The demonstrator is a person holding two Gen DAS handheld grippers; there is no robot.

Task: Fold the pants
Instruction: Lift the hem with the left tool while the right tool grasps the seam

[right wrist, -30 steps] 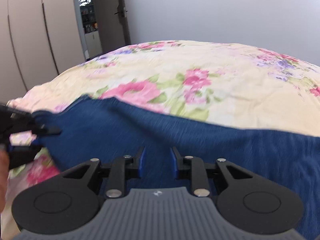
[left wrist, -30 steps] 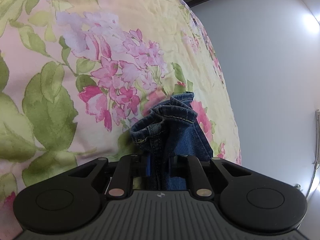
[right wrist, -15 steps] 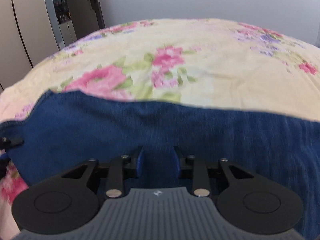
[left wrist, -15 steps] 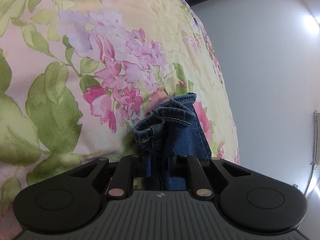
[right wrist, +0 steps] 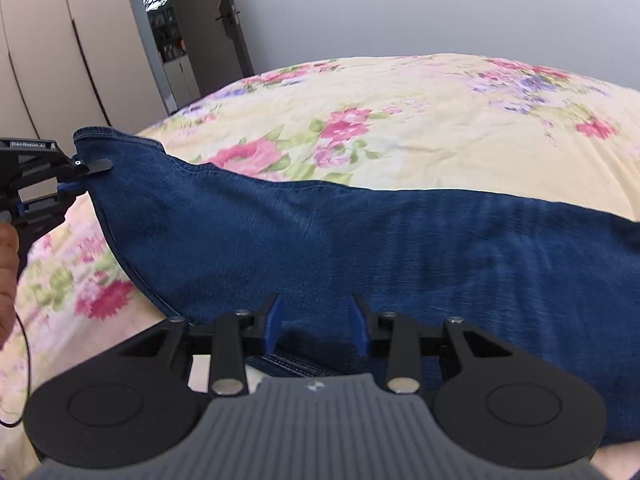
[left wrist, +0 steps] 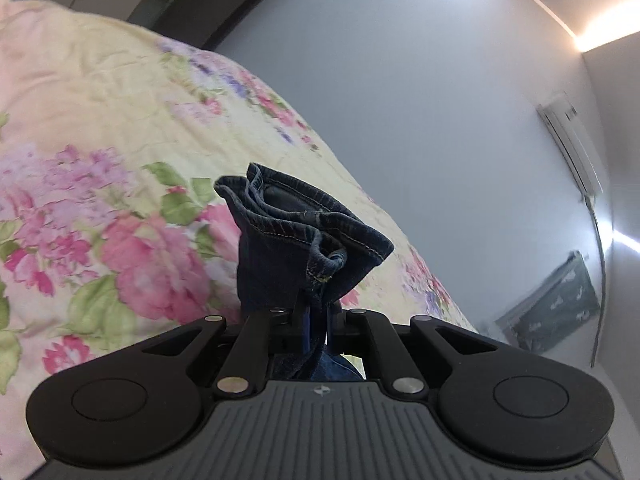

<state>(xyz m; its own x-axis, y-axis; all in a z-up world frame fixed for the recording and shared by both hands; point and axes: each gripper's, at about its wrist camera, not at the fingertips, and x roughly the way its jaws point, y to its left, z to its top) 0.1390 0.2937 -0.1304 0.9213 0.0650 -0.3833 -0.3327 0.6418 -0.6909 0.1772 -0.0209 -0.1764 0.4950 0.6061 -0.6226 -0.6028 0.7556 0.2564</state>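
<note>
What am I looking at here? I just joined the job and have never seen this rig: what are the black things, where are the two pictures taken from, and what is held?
No robot: a person carries a hand-held gripper in each hand, with a camera on each looking along its fingers. The left view shows the left hand-held gripper shut on a bunched end of the jeans, lifted above the bedspread. The right view shows the right hand-held gripper, whose jaws have just been opening; they stand apart over the jeans without pressing them. The jeans lie stretched across the floral bedspread. At that view's left edge you see the left hand-held gripper again, holding the jeans' end up.
</note>
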